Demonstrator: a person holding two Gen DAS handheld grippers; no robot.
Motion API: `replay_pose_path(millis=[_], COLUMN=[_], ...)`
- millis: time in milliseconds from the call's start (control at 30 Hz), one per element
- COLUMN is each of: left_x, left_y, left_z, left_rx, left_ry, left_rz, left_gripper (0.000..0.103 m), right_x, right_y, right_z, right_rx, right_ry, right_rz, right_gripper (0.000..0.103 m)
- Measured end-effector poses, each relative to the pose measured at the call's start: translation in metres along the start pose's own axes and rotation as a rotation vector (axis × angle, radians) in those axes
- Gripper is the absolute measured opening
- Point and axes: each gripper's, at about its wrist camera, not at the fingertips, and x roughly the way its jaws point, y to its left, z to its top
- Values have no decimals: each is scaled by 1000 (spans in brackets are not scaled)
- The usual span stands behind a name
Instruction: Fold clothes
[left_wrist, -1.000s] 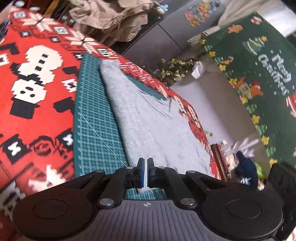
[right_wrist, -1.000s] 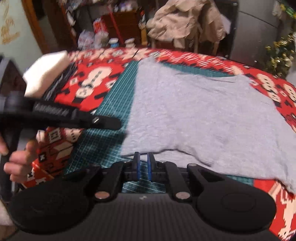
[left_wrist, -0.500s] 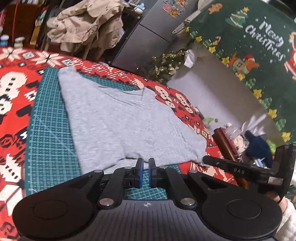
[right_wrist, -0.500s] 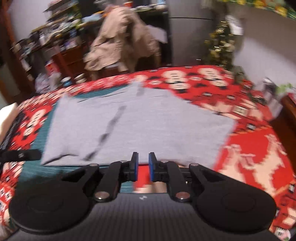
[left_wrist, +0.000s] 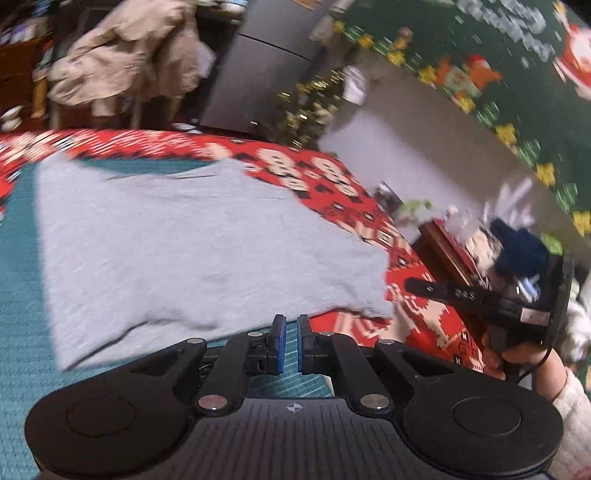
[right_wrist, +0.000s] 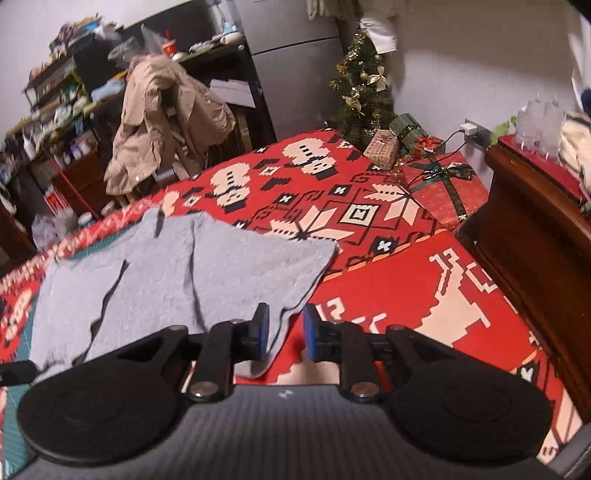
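**The Shirt Could Slip**

The right gripper (right_wrist: 282, 332) has just been opening; the soft grey cotton shirt's (right_wrist: 177, 273) corner lies between its jaws, unpinched. The left gripper (left_wrist: 290, 345) is nearly shut, empty. The shirt lies on the red patterned blanket (right_wrist: 406, 288). A missed pinch might rumple it.

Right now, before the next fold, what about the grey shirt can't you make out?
- Grey shirt, left wrist view: motion blur hides seams and creases.
- Its near hem, right wrist view: covered by the right claw, whose jaws have just been opening.
- Its left edge, right wrist view: cut off by the frame.
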Motion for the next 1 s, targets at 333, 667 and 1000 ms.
replay_pose_path(millis=[333,667,1000], left_x=[106,174,187], left_y=[-89,-138,-140], left_z=[33,34,39], left_rx=[254,478,531], left_ry=[95,216,278], left_rz=[-62,91,150], left_gripper=[32,32,14], right_x=[7,6,3], right_y=[-57,-92,-96], right_z=[7,-3,-8], right_rx=[107,138,158], right_ry=[-47,-100,-147], right_rz=[30,7,26], right_gripper=[22,22,22])
